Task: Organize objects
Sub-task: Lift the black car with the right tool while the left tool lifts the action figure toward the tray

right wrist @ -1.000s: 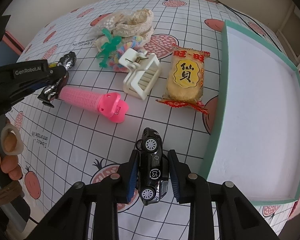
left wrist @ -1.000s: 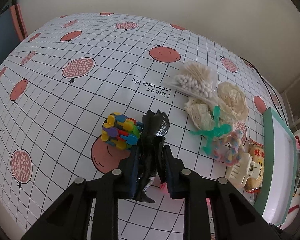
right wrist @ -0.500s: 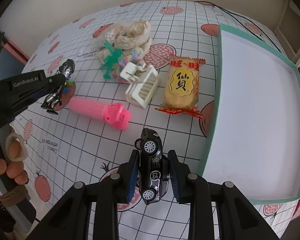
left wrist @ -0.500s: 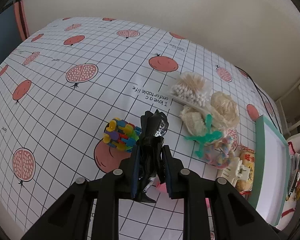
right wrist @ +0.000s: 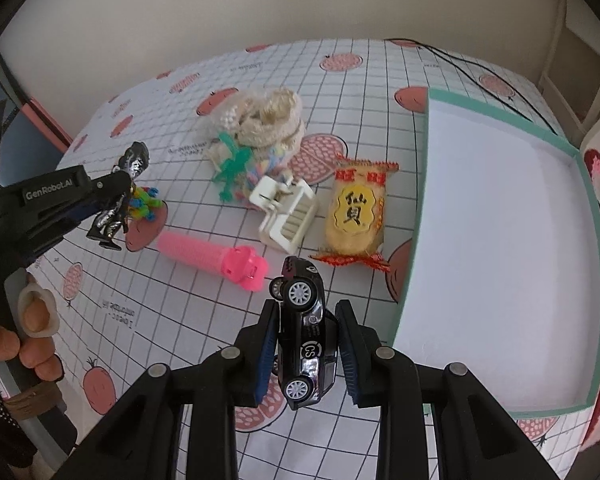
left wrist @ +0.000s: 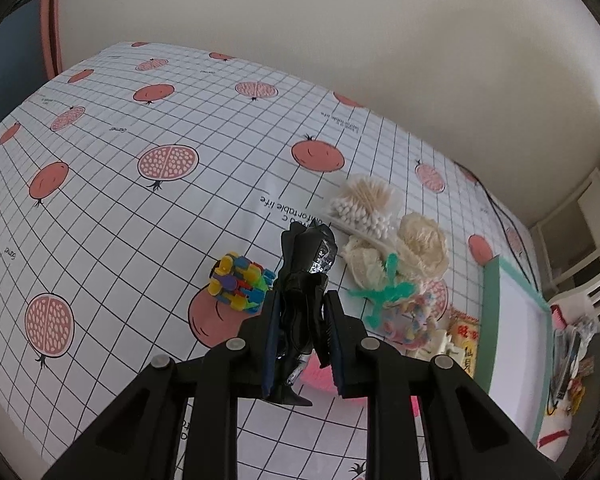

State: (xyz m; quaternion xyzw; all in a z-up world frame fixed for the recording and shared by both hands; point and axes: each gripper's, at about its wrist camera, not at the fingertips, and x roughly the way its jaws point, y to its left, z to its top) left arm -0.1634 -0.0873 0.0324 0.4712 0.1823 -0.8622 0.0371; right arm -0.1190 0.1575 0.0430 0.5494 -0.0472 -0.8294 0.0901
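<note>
While clamped: toy car [right wrist: 306,334] between right jaws | figurine [left wrist: 302,300] between left jaws

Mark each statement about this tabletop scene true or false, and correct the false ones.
1. The right hand-held gripper grips a black toy car. True.
2. The left hand-held gripper is empty. False: it grips a black figurine.
3. The teal-rimmed tray already holds the snack packet. False: the snack packet lies on the tablecloth beside the tray, whose visible inside is bare.
4. A pink tube-shaped toy lies on the tablecloth. True.
5. The white hair claw clip lies between the pink toy and the snack packet. True.
</note>
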